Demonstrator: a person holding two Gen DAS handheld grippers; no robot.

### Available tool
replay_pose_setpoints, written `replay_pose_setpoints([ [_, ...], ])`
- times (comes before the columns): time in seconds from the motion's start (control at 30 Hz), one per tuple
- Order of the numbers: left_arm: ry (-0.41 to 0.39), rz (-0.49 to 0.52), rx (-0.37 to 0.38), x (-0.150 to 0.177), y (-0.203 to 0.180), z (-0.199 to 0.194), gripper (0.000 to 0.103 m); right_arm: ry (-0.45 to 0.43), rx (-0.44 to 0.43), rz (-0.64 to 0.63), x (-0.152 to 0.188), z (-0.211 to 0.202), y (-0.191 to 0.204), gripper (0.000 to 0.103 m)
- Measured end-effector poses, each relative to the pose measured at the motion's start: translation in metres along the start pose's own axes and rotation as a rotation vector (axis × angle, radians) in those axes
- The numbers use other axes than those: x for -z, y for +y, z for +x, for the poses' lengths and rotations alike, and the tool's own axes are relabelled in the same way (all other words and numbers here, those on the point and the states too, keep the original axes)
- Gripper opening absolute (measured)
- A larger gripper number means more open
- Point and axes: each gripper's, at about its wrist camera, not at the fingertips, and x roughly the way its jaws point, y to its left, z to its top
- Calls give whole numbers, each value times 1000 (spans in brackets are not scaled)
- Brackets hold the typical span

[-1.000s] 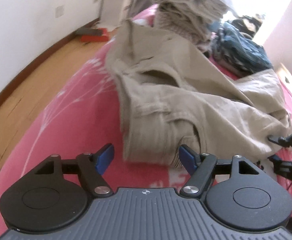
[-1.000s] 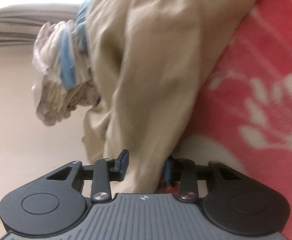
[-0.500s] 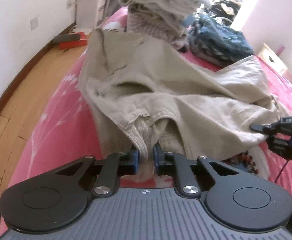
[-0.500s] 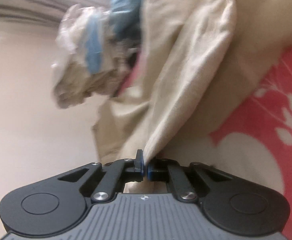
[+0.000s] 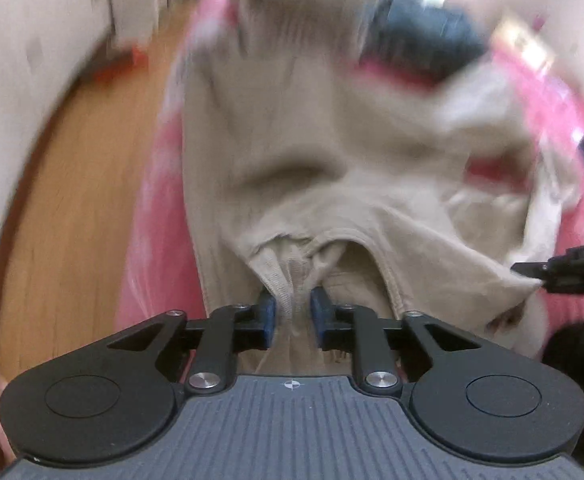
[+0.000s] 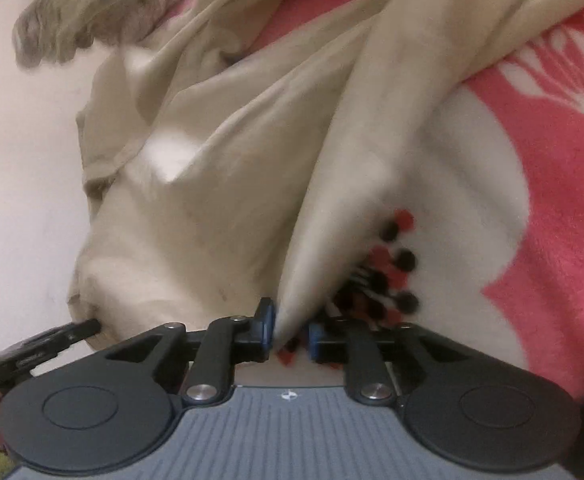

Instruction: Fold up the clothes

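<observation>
Beige trousers (image 5: 312, 160) lie spread over a pink flowered blanket (image 5: 152, 220). My left gripper (image 5: 294, 314) is shut on a bunched fold of their waistband. At the right edge of the left wrist view, my right gripper (image 5: 532, 276) pinches a corner of the same cloth, which is pulled to a point. In the right wrist view the trousers (image 6: 232, 160) taper to a tip between the blue pads of my right gripper (image 6: 290, 334). My left gripper (image 6: 92, 325) shows at the lower left, touching the waistband. The left wrist view is blurred by motion.
A pile of pale folded clothes (image 5: 292, 8) and dark blue garments (image 5: 424, 28) sit at the far end of the bed. Wooden floor (image 5: 72, 200) runs along the left of the bed, with a white wall beyond. The blanket (image 6: 552, 200) shows to the right of the trousers.
Both grippers closed on the trousers during the last second. They have since pulled the cloth up and towards me, stretching it between them. The right pads stand slightly wider than half a second ago.
</observation>
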Motion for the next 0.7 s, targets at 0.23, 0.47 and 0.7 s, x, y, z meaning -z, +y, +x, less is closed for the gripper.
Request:
replay_pose_setpoints([
  [0.23, 7, -140, -62, 39, 7, 18, 57, -41, 194, -515, 3, -59, 62, 41],
  [0.47, -41, -416, 29, 78, 24, 16, 59, -160, 94, -965, 3, -59, 124, 41],
  [0.7, -124, -677, 117, 110, 32, 23, 62, -59, 76, -1170, 21, 1, 156, 39],
])
